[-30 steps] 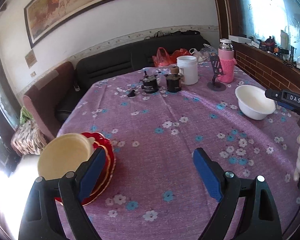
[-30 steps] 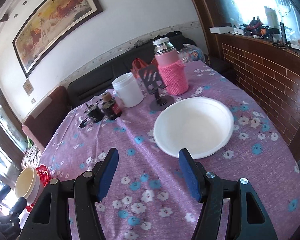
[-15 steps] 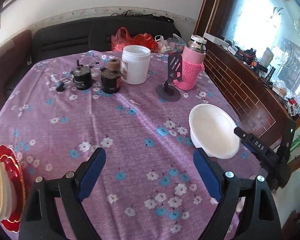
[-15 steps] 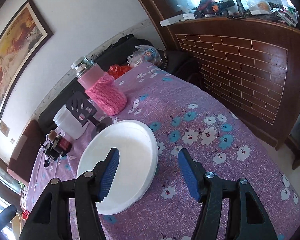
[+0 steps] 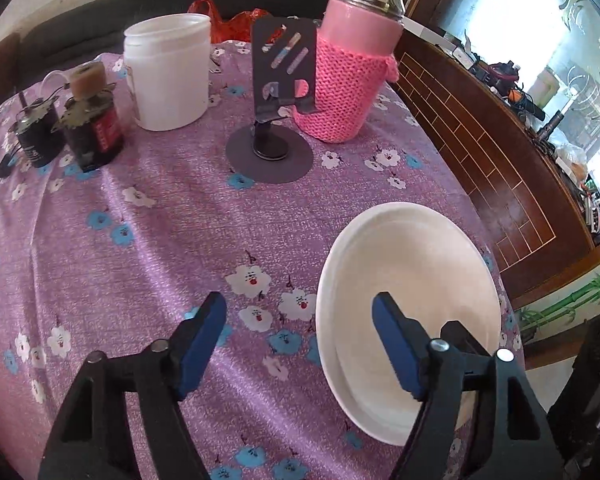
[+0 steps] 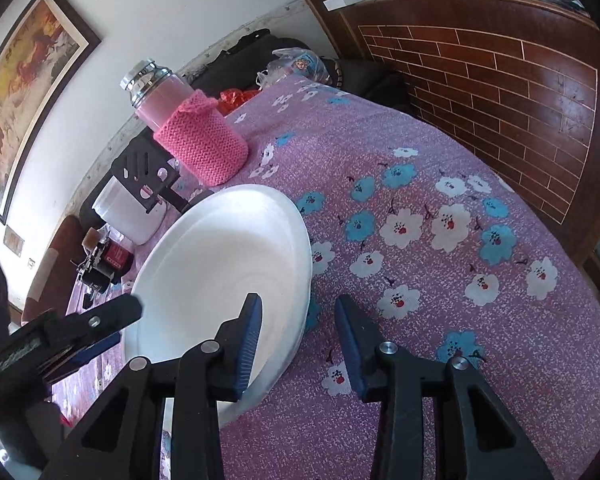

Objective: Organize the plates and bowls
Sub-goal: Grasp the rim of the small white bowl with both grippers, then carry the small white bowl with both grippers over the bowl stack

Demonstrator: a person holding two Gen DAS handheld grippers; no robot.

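White bowl (image 5: pixel 416 280) at about four o'clock on the round table, near the edge, sitting flat on the purple flowered cloth (image 5: pixel 148 240). Looks like glazed ceramic or hard plastic, cannot tell which: stiff, smooth, probably slippery on the glaze, breakable if ceramic and dropped on the rim. Wide and shallow, likely moderate in weight, so best taken at the rim from two opposite sides, one pad inside the wall and one outside.

Right gripper (image 6: pixel 298 344) straddling the rim at the bowl's three o'clock side: left pad inside the bowl, right pad outside over the cloth, jaws closing, wall between them but pads apparently not yet pressing. Left gripper (image 5: pixel 300 340) straddling the rim at the nine o'clock side: right pad over the inside, left pad outside over the cloth, jaws about half open and closing, nothing gripped yet. Left gripper's tip also visible in the right wrist view (image 6: pixel 96 322) beside the bowl's far rim.

Beyond the bowl toward twelve o'clock: phone stand (image 5: pixel 276 120), pink flask in a knitted sleeve (image 5: pixel 348 68), white tub (image 5: pixel 168 72); two small dark bottles (image 5: pixel 92 124) toward ten o'clock. All well apart from the bowl, so a straight lift looks unobstructed. Brick-patterned wooden wall (image 6: pixel 500 80) beyond the table edge at two o'clock
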